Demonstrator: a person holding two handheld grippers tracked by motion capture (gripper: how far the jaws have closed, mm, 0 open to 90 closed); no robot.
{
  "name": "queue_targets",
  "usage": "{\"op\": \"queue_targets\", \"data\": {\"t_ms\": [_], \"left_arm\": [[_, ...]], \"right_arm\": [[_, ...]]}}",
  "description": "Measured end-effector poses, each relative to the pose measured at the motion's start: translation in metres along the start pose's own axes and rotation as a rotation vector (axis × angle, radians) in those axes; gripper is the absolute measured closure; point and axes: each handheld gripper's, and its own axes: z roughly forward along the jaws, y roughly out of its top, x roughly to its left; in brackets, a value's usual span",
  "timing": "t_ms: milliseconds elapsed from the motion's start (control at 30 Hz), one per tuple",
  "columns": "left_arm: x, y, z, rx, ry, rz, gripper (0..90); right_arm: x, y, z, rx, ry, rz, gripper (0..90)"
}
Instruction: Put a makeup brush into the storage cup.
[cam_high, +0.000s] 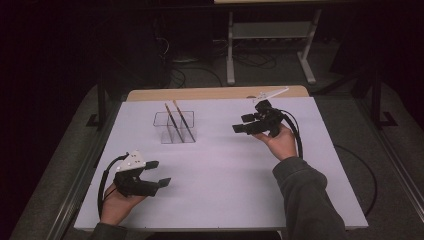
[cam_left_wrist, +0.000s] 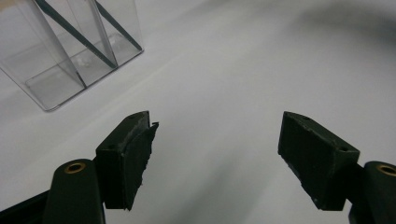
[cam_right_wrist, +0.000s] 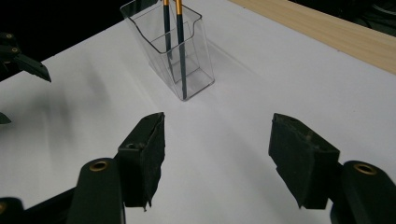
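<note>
A clear plastic holder (cam_high: 175, 128) stands on the white table top (cam_high: 225, 175), left of middle and toward the back. Two dark sticks with orange-gold upper ends (cam_high: 178, 118) lean inside it. My left gripper (cam_high: 161, 172) hovers near the front left, open with nothing between its fingers, and points toward the holder (cam_left_wrist: 70, 51). My right gripper (cam_high: 239, 123) is held to the right of the holder, open and empty, facing it. In the right gripper view the holder (cam_right_wrist: 187, 70) with its sticks (cam_right_wrist: 180, 46) stands beyond the open gripper (cam_right_wrist: 218, 119). The left gripper view has bare white surface between the fingers of that gripper (cam_left_wrist: 217, 121).
A strip of bare wood (cam_high: 215, 93) runs along the table's far edge. Beyond it, a dark floor holds cables (cam_high: 190, 75) and the white legs of another desk (cam_high: 231, 55). The left gripper (cam_right_wrist: 18, 60) appears at the left edge of the right gripper view.
</note>
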Motion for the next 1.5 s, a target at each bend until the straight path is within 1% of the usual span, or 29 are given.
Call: {"op": "queue_targets", "data": {"t_ms": [300,367,400,500,567,600,667,700,733,800,867,933,1000,1033,1067,1200,1267,1300,1367,1500], "left_arm": [[0.001,0.000,0.000,-0.004,0.000,-0.010,25.4],[0.001,0.000,0.000,-0.004,-0.001,-0.008,25.3],[0.001,0.000,0.000,-0.002,-0.001,-0.007,25.3],[0.001,0.001,0.000,-0.003,-0.004,-0.007,25.3],[0.001,0.001,0.001,-0.005,-0.006,-0.009,25.2],[0.001,0.001,0.000,-0.004,-0.007,-0.008,25.1],[0.002,0.001,0.000,-0.007,-0.008,-0.013,24.9],[0.002,0.001,0.000,-0.009,-0.009,-0.017,24.8],[0.002,0.001,0.000,-0.011,-0.009,-0.015,24.8],[0.003,0.001,0.000,-0.010,-0.009,-0.011,24.7],[0.003,0.001,-0.001,-0.022,-0.008,-0.008,24.6],[0.003,0.001,0.000,-0.022,-0.009,-0.007,24.6],[0.003,0.002,0.000,-0.021,-0.011,-0.007,24.6],[0.002,0.002,0.000,-0.022,-0.011,-0.011,24.5],[0.002,0.002,0.000,-0.025,-0.012,-0.013,24.5],[0.002,0.002,0.001,-0.028,-0.014,-0.009,24.5],[0.002,0.002,0.001,-0.024,-0.012,-0.012,24.5],[0.002,0.002,0.000,-0.021,-0.013,-0.007,24.4],[0.002,0.002,0.000,-0.018,-0.011,-0.004,24.3],[0.001,0.002,0.001,-0.015,-0.013,-0.007,24.1]], "right_arm": [[0.001,-0.008,-0.005,-0.006,-0.006,0.006,33.4],[0.000,-0.010,-0.006,-0.006,-0.009,-0.001,33.0],[0.001,-0.010,-0.007,-0.003,-0.010,0.006,32.7],[0.001,-0.013,-0.009,-0.011,-0.019,-0.004,32.2],[0.001,-0.014,-0.010,-0.014,-0.020,0.000,31.6],[0.001,-0.015,-0.011,-0.019,-0.021,-0.007,31.3],[0.002,-0.018,-0.011,-0.023,-0.022,0.000,30.3],[0.002,-0.019,-0.011,-0.026,-0.021,0.003,30.0],[0.002,-0.021,-0.011,-0.029,-0.021,-0.005,29.6],[0.003,-0.023,-0.012,-0.024,-0.021,0.006,28.8],[0.004,-0.026,-0.013,-0.035,-0.016,0.003,28.5],[0.005,-0.029,-0.013,-0.041,-0.012,0.003,28.5],[0.006,-0.032,-0.013,-0.040,-0.015,0.001,28.3],[0.007,-0.034,-0.014,-0.034,-0.013,0.009,27.6],[0.006,-0.035,-0.014,-0.038,-0.012,0.004,27.7],[0.009,-0.041,-0.017,-0.043,-0.021,-0.003,27.4],[0.011,-0.044,-0.018,-0.036,-0.035,-0.005,26.9],[0.011,-0.045,-0.018,-0.029,-0.036,-0.003,26.6],[0.011,-0.048,-0.020,-0.035,-0.038,-0.004,26.6],[0.012,-0.053,-0.023,-0.036,-0.040,0.000,26.2]]}}
